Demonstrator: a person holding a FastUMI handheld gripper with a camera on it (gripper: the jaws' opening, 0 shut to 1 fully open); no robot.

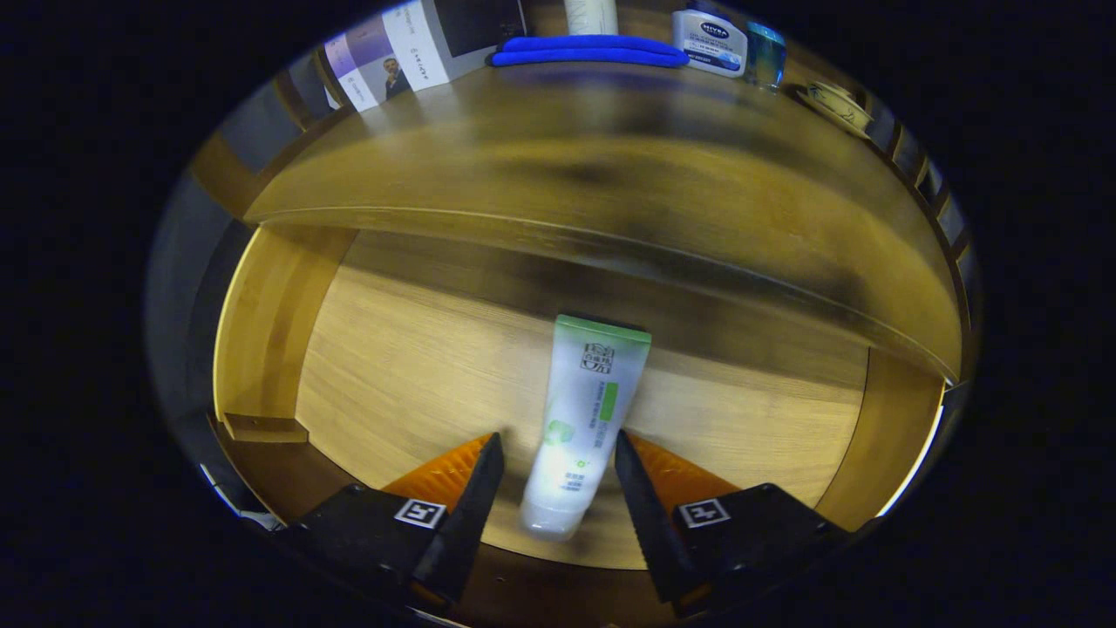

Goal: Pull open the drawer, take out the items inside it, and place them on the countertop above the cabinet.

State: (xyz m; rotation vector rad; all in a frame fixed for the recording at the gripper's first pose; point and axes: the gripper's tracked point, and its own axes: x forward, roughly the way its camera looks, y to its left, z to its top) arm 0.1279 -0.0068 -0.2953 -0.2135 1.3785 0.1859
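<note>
the hand-held gripper hangs over the pulled-out light wooden drawer with its fingers spread apart, a gap showing on each side of the white and green plastic tube that lies between them on the drawer floor, cap end nearest and flat crimped end pointing toward the cabinet. the drawer is already open, so what looks left is closing on the tube, lifting it and setting it on the glossy brown wooden bench above. the bench's front edge overhangs the drawer's rear and could catch a straight lift. farther back stand a folded blue cloth, a white bottle, a blue jar, a cup on a saucer and a leaning booklet, leaving bare wood nearer.
</note>
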